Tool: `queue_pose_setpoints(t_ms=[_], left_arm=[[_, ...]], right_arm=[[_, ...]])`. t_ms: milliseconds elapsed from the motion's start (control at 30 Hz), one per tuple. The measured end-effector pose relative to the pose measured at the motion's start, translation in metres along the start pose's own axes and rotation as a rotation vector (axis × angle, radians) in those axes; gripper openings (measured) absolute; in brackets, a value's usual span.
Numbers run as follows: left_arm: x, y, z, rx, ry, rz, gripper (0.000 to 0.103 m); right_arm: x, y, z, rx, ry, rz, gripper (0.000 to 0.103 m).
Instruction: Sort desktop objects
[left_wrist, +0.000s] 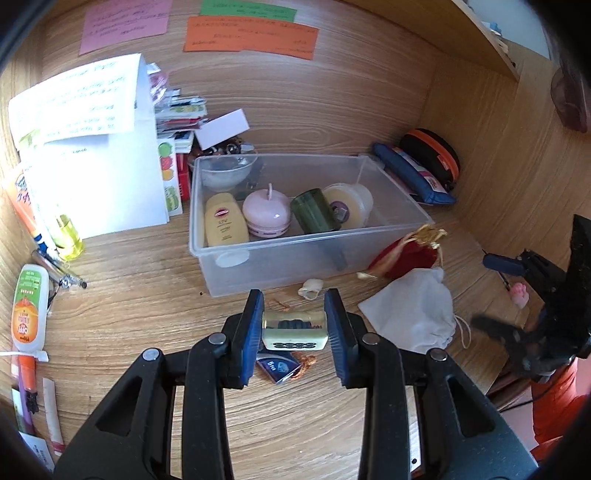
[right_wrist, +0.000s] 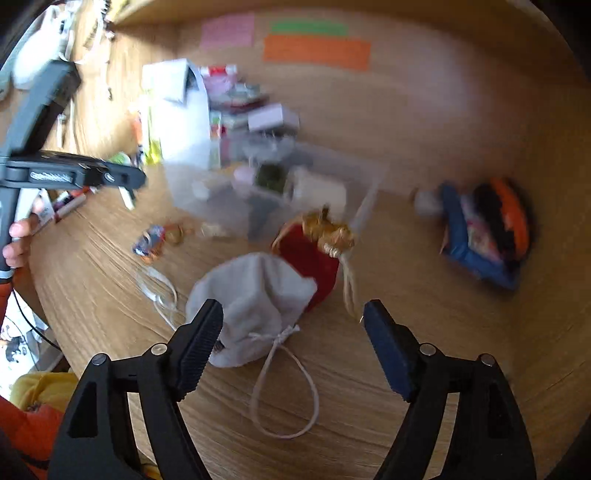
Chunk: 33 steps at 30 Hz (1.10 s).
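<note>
Both wrist cameras look steeply down along their claws, close over the surface (left_wrist: 147, 306); both catch the bin (left_wrist: 295, 236) and white pouch (right_wrist: 255, 302).

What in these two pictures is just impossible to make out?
- Left wrist view: writing on the coloured notes is too small to read.
- Left wrist view: the blue packet is partly hidden by the held tile.
- Right wrist view: the clear box contents are smeared by motion blur.

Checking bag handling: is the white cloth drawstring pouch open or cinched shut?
Shut. The white cloth drawstring pouch has its neck gathered tight and knotted, cord looping loose on the wooden desk.
</note>
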<state>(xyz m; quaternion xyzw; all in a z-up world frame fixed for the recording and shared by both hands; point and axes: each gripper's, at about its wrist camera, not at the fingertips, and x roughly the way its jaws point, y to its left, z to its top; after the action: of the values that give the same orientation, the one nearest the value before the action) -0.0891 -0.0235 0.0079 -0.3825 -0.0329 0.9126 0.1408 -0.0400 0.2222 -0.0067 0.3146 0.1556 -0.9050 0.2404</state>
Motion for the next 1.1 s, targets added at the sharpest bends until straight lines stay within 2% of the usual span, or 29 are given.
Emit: queue_pose_setpoints(t_ms=[33,100,233,333,400,433,467,567,667,800,1100], left_arm=[[-0.001,-0.003,0.002,0.008,-0.005,-0.004,0.033],[-0.003,-0.007,0.005,0.018,-0.013,-0.007,0.033],[-0.009,-0.017,0.009,0.041,-0.031,-0.025,0.033],[-0.012,-0.024,0.01,0.06,-0.038,-0.031,0.033],[-0.013,-0.027,0.011,0.07,-0.04,-0.033,0.033],[-0.013,-0.029,0.012,0.076,-0.042,-0.035,0.033],[-0.014,-0.032,0.013,0.083,-0.045,-0.037,0.033],[-0.016,-0.035,0.017,0.098,-0.054,-0.041,0.033],[-0.017,-0.037,0.02,0.107,-0.06,-0.038,0.033],[-0.018,-0.033,0.016,0.115,-0.051,-0.018,0.033],[0.0,-0.021,-0.033,0.147,0.089,0.021,0.034]], right_arm=[[-0.004,0.004,0.002,-0.015,-0.01,0.019,0.088],[-0.005,0.013,0.003,-0.039,-0.016,0.04,0.089],[0.028,0.031,0.003,-0.069,0.073,0.063,0.089],[0.053,0.033,-0.002,-0.042,0.14,0.09,0.088],[0.065,0.031,-0.002,0.0,0.153,0.117,0.084],[0.07,0.03,-0.001,0.023,0.144,0.131,0.077],[0.071,0.03,0.0,0.027,0.138,0.13,0.064],[0.07,0.029,0.005,0.032,0.122,0.16,0.048],[0.062,0.029,0.013,0.029,0.098,0.196,0.037],[0.045,0.024,0.023,0.061,0.055,0.267,0.034],[0.002,0.016,0.044,0.053,-0.06,0.266,0.034]])
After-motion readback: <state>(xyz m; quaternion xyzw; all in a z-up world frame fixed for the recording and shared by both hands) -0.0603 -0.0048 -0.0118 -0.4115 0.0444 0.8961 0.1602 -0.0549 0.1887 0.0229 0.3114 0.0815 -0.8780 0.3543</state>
